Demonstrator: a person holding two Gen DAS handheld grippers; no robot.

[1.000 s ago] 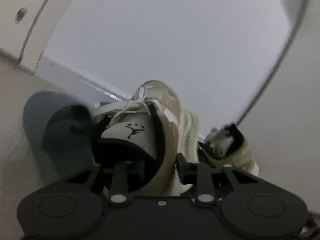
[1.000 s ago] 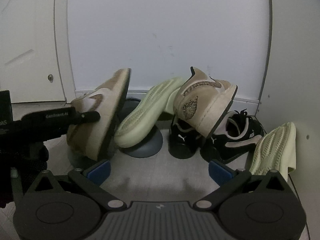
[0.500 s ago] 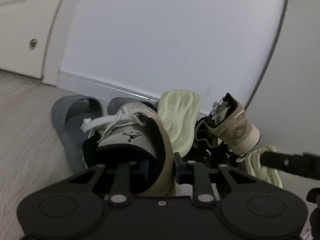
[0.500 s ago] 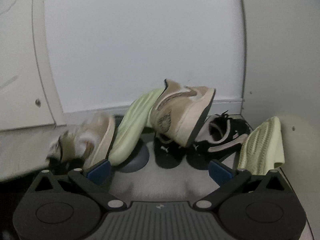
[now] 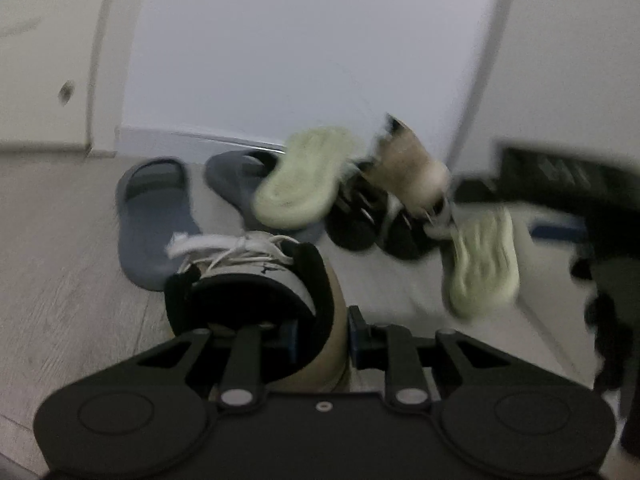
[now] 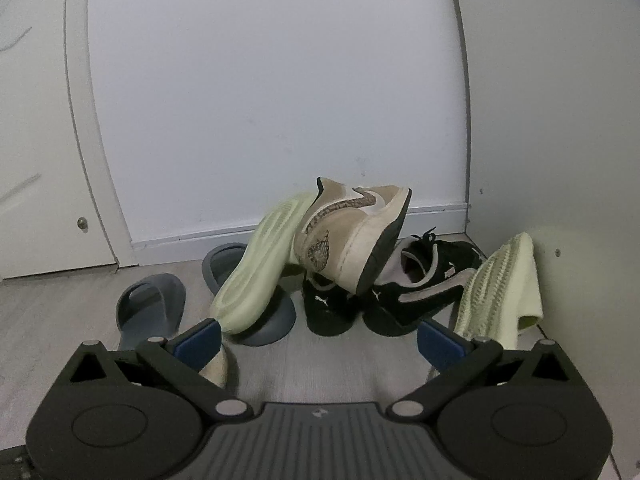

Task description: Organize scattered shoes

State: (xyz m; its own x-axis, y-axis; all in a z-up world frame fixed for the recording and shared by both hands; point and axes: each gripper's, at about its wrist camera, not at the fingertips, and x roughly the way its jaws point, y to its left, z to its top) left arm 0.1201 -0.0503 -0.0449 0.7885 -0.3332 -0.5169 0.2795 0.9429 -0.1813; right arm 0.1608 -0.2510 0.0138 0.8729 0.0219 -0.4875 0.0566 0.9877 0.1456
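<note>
In front of me a heap of shoes lies on the pale wood floor [image 6: 60, 320] against the white wall [image 6: 280, 100]. From the left I count two grey slides: one [image 6: 150, 306] lies flat and free, the other [image 6: 224, 264] is half buried under a pale green shoe [image 6: 252, 276] that leans sole-out across it. Against that shoe tips a tan sneaker [image 6: 352, 236], heel up, resting on two black sneakers [image 6: 404, 292] that sit side by side. At the far right a second pale green shoe [image 6: 500, 284] stands propped against the side wall. So the heap holds two slides, two green shoes, two black sneakers and one tan sneaker.

My left gripper [image 5: 320, 328] points down at a slant and pinches the collar of the second tan sneaker [image 5: 256, 280], one pad inside the opening and one outside, its white laces trailing forward. This shoe hangs in front of the flat slide, clear of the heap. My right gripper [image 6: 318, 338] also tilts downward, its blue pads spread wide with bare floor between them, and it faces the black pair.
</note>
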